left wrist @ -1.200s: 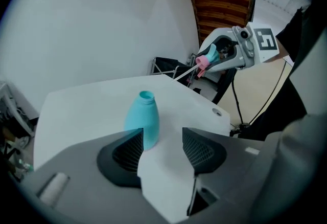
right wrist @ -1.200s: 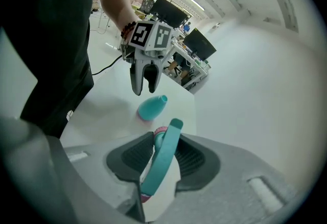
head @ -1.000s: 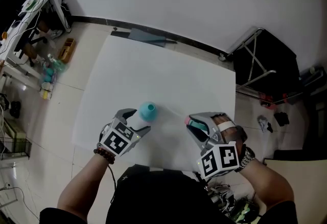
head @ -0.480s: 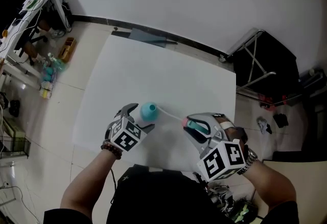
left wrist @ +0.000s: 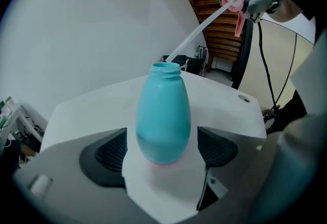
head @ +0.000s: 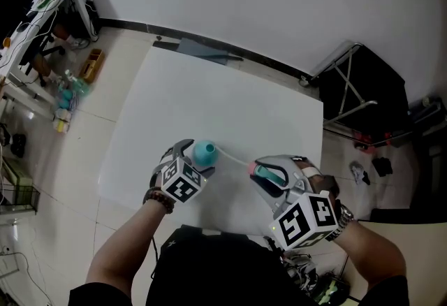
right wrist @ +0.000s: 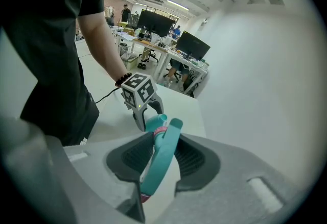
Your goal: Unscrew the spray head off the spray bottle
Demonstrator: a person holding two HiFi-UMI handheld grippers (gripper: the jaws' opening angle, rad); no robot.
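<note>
Your white surface [head: 209,98] stands on a pale tiled floor [head: 105,105]; the teal spray bottle [head: 203,152] stands upright on it (neck open, no head screwed on), near the edge closest to you.

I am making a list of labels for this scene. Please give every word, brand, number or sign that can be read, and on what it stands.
No readable text in any view.
Teal bottle: plain, no label.
Spray head: no print visible.
Marker cube at left, marker cube at right: square patterns only, no letters.
Background monitors: too small to read.
</note>
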